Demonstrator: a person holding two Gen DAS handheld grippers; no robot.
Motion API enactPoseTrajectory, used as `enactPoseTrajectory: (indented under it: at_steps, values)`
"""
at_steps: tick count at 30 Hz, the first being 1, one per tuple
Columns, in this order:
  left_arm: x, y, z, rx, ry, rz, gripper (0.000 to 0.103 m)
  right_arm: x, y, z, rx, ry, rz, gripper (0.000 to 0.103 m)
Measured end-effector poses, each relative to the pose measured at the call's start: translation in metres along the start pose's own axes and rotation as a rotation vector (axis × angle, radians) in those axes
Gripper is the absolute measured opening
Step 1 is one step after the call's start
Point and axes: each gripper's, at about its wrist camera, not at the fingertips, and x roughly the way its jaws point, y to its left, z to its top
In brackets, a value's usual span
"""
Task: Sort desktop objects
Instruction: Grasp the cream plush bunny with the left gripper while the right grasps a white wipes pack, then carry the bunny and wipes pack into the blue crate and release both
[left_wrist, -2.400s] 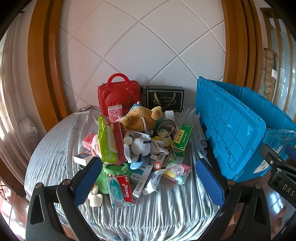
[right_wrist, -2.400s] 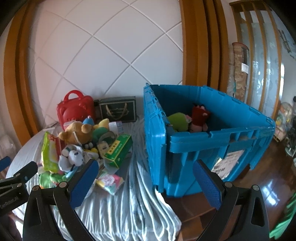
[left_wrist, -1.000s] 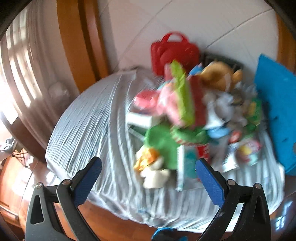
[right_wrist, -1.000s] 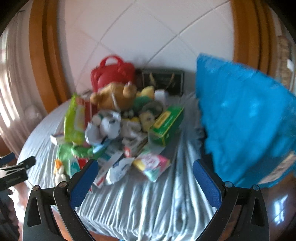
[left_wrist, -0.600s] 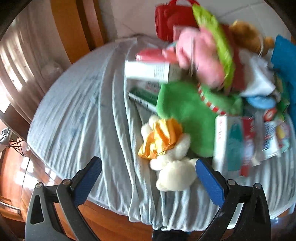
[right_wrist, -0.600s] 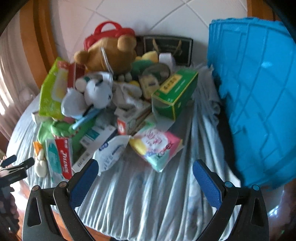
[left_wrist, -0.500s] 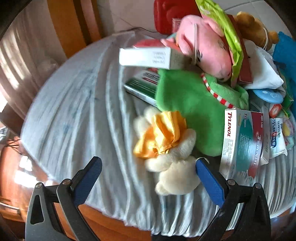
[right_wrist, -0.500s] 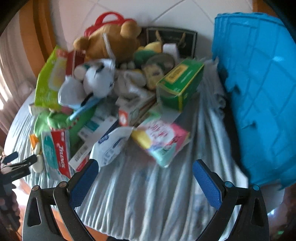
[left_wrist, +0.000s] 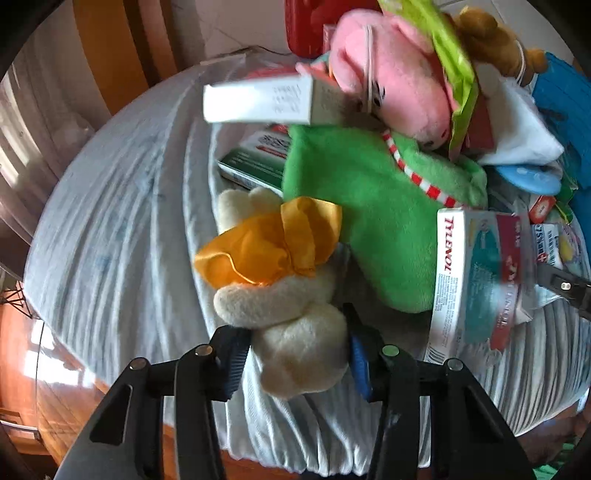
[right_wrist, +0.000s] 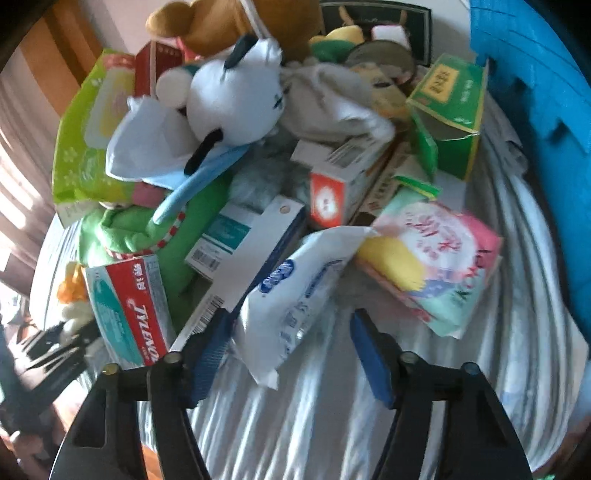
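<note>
The left gripper (left_wrist: 295, 360) has just been closing and is clamping the cream plush toy (left_wrist: 291, 325) at the table's (left_wrist: 122, 206) near edge. The right gripper (right_wrist: 291, 350), also closing, is straddling a white pouch (right_wrist: 291, 295), pads not visibly touching. Behind, 1 blue crate (right_wrist: 532, 92) is being cropped.

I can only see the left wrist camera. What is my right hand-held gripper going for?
Observer: Your right hand-held gripper has just been closing its jaws around a white plastic pouch with blue print; the pads don't both touch it yet.
Child: Anything near the crate?
Observer: A green cardboard box, end flap open, beside the big blue plastic crate.
Child: What's the white fluffy thing up top?
Observer: A white plush dog with black ears.
</note>
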Motion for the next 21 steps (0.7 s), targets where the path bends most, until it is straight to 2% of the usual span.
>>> enactPoseTrajectory:
  at_steps: [1, 2, 3, 7, 13, 15, 21]
  values:
    - [-0.007, 0.001, 0.000, -0.007, -0.005, 0.000, 0.044, 0.001, 0.000, 0.001, 0.009, -0.003, 0.021, 0.058]
    - [-0.016, 0.002, 0.001, -0.013, -0.012, 0.003, 0.044, 0.000, 0.000, 0.002, 0.004, -0.003, 0.032, 0.043]
    - [-0.023, 0.001, 0.001, -0.012, -0.021, 0.004, 0.043, -0.002, 0.002, 0.003, -0.007, -0.006, 0.023, 0.033]
    - [-0.054, 0.000, 0.006, 0.000, -0.070, 0.042, 0.041, -0.016, 0.004, 0.002, -0.048, -0.010, 0.002, 0.023]
    - [-0.086, 0.000, 0.020, 0.000, -0.164, 0.028, 0.040, -0.055, 0.002, 0.001, -0.090, -0.061, -0.002, 0.020]
    - [-0.100, -0.004, 0.034, -0.008, -0.196, 0.018, 0.040, -0.074, 0.005, 0.003, -0.097, -0.094, -0.002, 0.020]
    - [-0.142, -0.032, 0.063, 0.053, -0.303, -0.054, 0.040, -0.143, 0.008, 0.029, -0.104, -0.248, -0.025, 0.020]
